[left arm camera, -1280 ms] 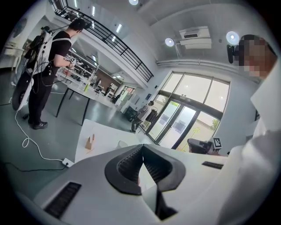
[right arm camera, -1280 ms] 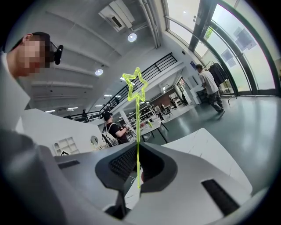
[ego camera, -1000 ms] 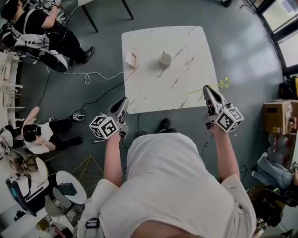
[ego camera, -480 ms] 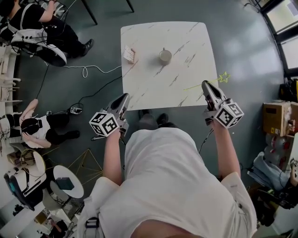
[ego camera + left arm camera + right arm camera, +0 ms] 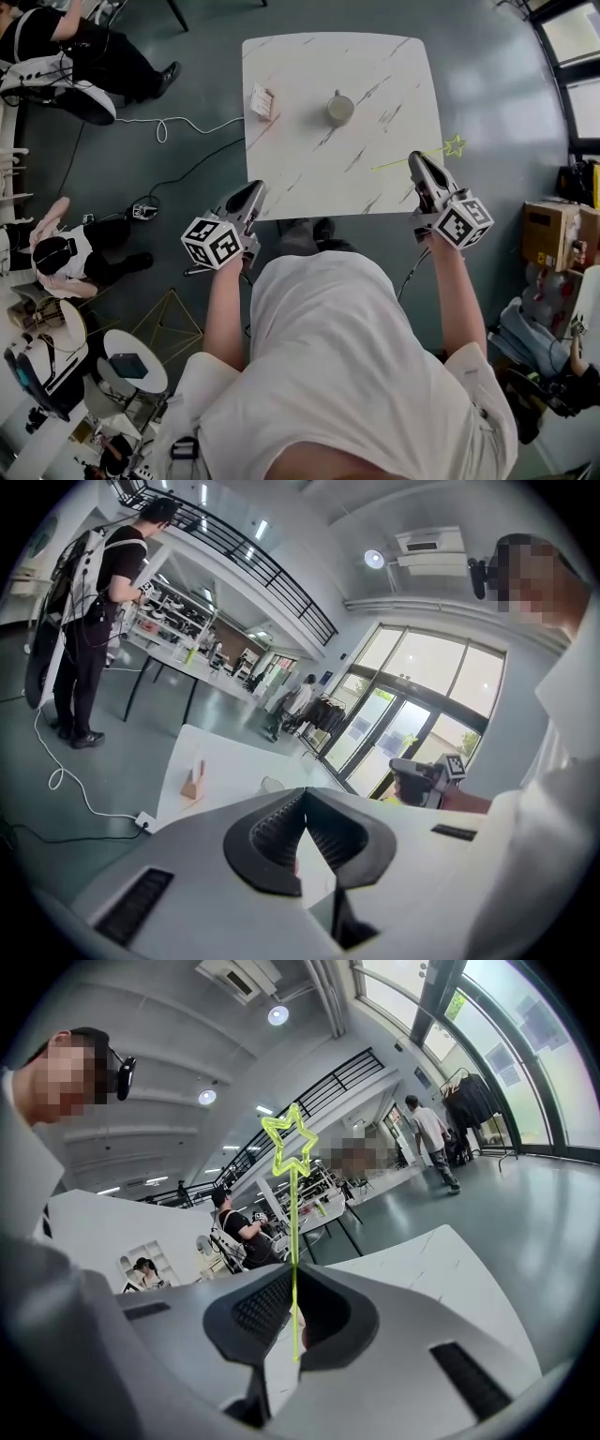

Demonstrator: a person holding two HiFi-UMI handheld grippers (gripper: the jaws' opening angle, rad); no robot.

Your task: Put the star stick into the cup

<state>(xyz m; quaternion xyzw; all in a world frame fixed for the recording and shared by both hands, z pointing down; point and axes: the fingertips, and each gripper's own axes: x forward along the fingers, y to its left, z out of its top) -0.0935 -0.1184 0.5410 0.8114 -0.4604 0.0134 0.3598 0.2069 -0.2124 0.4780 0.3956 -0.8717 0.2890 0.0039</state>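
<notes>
**Findings.** The thin yellow-green star stick [image 5: 455, 145] is clamped between the closed jaws of the right gripper [image 5: 416, 160], gripped part-way along its shaft. The star end projects past the right edge of the white marble-patterned square table [image 5: 309, 66]. The plain end lies over the table's near right corner. In the right gripper view the shaft is seen running straight up through the jaw line, with the star [image 5: 291, 1147] at the top.

The left gripper [image 5: 254, 191] is held off the near left corner, its jaws pressed together with nothing between them. The small beige round cup [image 5: 339, 109] stands upright near the table's middle, well apart from the stick. A small tan block holding a white card [image 5: 262, 99] stands to the cup's left.

**Assessment.** The step in hand is judged to be the carry to the cup; insertion is not yet begun.

**Recommendations.**
- The stick should be turned until the plain end points down.
- It should be brought directly over the cup's mouth and lowered inside before the clamp is released.
- The shaft looks thin and probably flexible, so a firm grip is advised.
- The rim should not be struck, since so light a cup could be tipped.
- The cup could be steadied by the idle left gripper.
</notes>
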